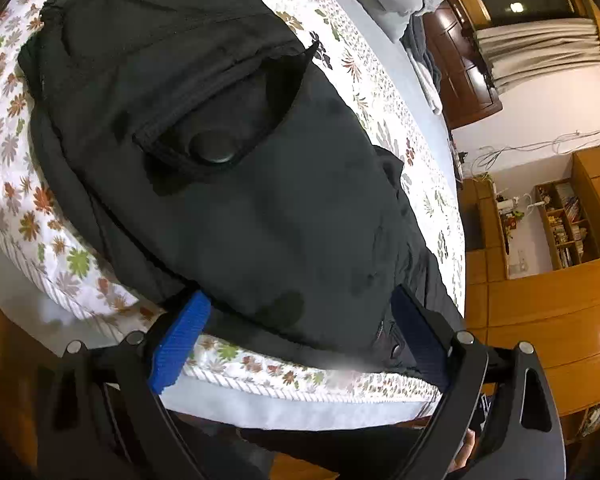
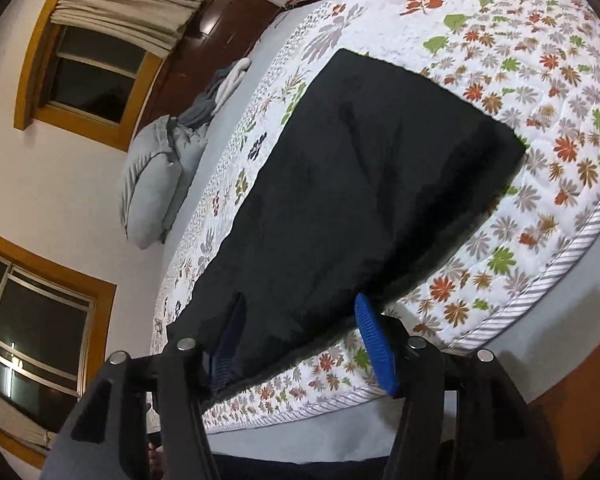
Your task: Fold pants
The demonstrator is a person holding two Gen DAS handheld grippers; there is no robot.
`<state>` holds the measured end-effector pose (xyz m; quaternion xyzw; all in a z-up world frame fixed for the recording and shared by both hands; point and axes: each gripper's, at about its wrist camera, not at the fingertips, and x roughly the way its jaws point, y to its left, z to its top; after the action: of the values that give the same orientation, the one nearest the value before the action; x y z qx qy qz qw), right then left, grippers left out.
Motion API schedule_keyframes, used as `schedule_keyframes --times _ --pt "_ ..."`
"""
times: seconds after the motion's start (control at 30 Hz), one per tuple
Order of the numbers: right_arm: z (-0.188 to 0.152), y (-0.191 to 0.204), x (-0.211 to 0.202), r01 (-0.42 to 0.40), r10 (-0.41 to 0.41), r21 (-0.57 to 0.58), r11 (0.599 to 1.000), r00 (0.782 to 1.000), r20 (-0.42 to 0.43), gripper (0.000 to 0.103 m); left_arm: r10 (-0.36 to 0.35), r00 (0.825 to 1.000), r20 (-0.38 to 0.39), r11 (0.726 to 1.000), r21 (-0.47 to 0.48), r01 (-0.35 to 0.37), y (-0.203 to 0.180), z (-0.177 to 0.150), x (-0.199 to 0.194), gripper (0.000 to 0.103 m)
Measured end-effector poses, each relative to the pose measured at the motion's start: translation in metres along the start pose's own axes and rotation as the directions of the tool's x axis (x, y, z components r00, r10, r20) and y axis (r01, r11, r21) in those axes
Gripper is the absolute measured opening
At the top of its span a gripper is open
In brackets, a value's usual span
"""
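**A:** Where are the pants (image 2: 340, 184) and which way do they run?

**B:** They lie flat on the flowered mattress (image 2: 540, 128), near its near edge. In my right wrist view they make a long dark rectangle whose long axis runs from the near edge, right by my tool, away toward the far side of the bed. The far end is cut square and points away from me; the near end reaches almost to the piped edge.

**A:** And from your left side?

**B:** There I see the waist part up close: a pocket flap with a round black button (image 1: 214, 148), and the gathered waistband (image 1: 72, 4) at the far left. The cloth spreads from there toward my tool.

**A:** What about your tools?

**B:** My left tool (image 1: 300, 344) is spread wide. The near hem of the pants lies between its blue pads, but the pads do not press on it. My right tool (image 2: 300, 344) is also spread. The dark cloth's near corner lies between the fingers, and again nothing is pinched.

**A:** Anything else on the bed?

**B:** Grey pillows (image 2: 156, 176) at the far left, by the wall.
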<state>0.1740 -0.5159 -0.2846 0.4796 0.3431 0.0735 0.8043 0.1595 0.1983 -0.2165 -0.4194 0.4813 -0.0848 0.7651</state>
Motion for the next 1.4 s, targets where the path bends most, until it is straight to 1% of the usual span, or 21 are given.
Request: schedule_keyframes --times 0.13,0.2,0.27,0.3,0.37,0.53,0.6,0.7,0.77,0.83,0.87,0.93,0.97,1.03,1.07,1.13,1.2,1.27,1.33,1.37,1.4 --pt "0.002 0.003 -0.002 -0.021 0.021 -0.009 1.0 1.0 0.014 0.062 0.039 0.999 0.019 0.999 -0.025 -0.038 -0.003 -0.003 0.003 0.091" --pt "0.005 0.003 -0.001 -0.026 0.027 -0.013 1.0 0.999 0.025 0.062 0.052 0.997 0.06 0.998 -0.03 -0.05 -0.009 -0.002 0.011 0.088" --pt "0.009 -0.001 -0.003 -0.038 0.039 -0.006 0.999 0.998 0.042 0.062 0.078 0.991 0.108 0.997 -0.026 -0.075 -0.007 0.006 0.007 0.041" --pt "0.011 -0.004 -0.003 -0.042 0.041 0.008 0.999 0.998 0.049 0.062 0.122 0.983 0.134 0.993 -0.023 -0.12 -0.005 0.007 0.005 0.003" --pt "0.014 -0.012 -0.001 -0.047 0.045 0.033 0.998 0.998 0.049 0.062 0.097 0.985 0.146 0.995 -0.051 -0.09 0.005 0.008 0.0 0.004" --pt "0.019 -0.027 0.003 -0.058 0.055 0.069 0.996 0.997 0.056 0.061 0.112 0.975 0.191 0.994 -0.019 -0.11 0.01 0.0 -0.015 0.003" --pt "0.021 -0.03 0.003 -0.067 0.062 0.083 0.994 0.996 0.061 0.059 0.111 0.978 0.176 0.994 -0.043 -0.105 0.018 -0.002 -0.012 0.003" --pt "0.022 -0.033 0.003 -0.058 0.053 0.077 0.995 0.996 0.069 0.051 0.109 0.98 0.168 0.994 -0.037 -0.104 0.019 0.001 -0.012 0.005" --pt "0.023 -0.035 0.001 -0.063 0.056 0.078 0.995 0.995 0.08 0.04 0.125 0.981 0.151 0.992 -0.014 -0.125 0.016 0.006 -0.009 0.014" --pt "0.024 -0.039 -0.002 -0.059 0.052 0.076 0.995 0.995 0.087 0.028 0.087 0.99 0.111 0.996 -0.006 -0.087 0.017 0.009 -0.007 0.035" --pt "0.024 -0.042 -0.003 -0.06 0.053 0.081 0.995 0.995 0.09 0.028 0.055 0.994 0.095 0.998 0.0 -0.055 0.016 0.009 -0.009 0.044" --pt "0.024 -0.049 -0.009 -0.088 0.077 0.109 0.99 0.992 0.099 0.028 0.024 0.996 0.081 1.0 0.015 -0.026 0.01 0.004 -0.017 0.083" --pt "0.024 -0.05 -0.013 -0.09 0.078 0.118 0.989 0.992 0.101 0.036 0.037 0.995 0.09 0.999 0.031 -0.04 0.003 0.0 -0.023 0.087" --pt "0.023 -0.052 -0.03 -0.083 0.063 0.143 0.986 0.988 0.138 0.041 0.064 0.992 0.11 0.993 0.089 -0.074 -0.011 -0.004 -0.038 0.088" --pt "0.023 -0.049 -0.045 -0.041 0.018 0.127 0.991 0.984 0.179 0.04 0.071 0.991 0.117 0.989 0.124 -0.086 -0.019 -0.005 -0.044 0.088" --pt "0.025 -0.038 -0.066 -0.034 0.016 0.07 0.997 0.968 0.252 0.04 0.12 0.979 0.167 0.962 0.224 -0.156 -0.037 -0.002 -0.058 0.09" --pt "0.029 -0.032 -0.065 -0.074 0.058 0.057 0.996 0.969 0.241 0.041 0.16 0.962 0.222 0.926 0.303 -0.224 -0.053 0.006 -0.063 0.092" --pt "0.033 -0.03 -0.049 -0.089 0.076 0.056 0.994 0.978 0.196 0.047 0.175 0.949 0.263 0.898 0.352 -0.263 -0.06 0.019 -0.064 0.092" --pt "0.037 -0.035 -0.031 -0.063 0.051 0.073 0.995 0.985 0.162 0.047 0.224 0.937 0.269 0.874 0.369 -0.315 -0.057 0.035 -0.054 0.093" --pt "0.04 -0.041 -0.023 -0.018 0.005 0.086 0.996 0.989 0.146 0.041 0.259 0.931 0.258 0.868 0.36 -0.342 -0.051 0.042 -0.047 0.093" --pt "0.044 -0.046 -0.02 0.024 -0.037 0.086 0.996 0.988 0.147 0.035 0.275 0.935 0.223 0.872 0.352 -0.341 -0.043 0.048 -0.039 0.093"
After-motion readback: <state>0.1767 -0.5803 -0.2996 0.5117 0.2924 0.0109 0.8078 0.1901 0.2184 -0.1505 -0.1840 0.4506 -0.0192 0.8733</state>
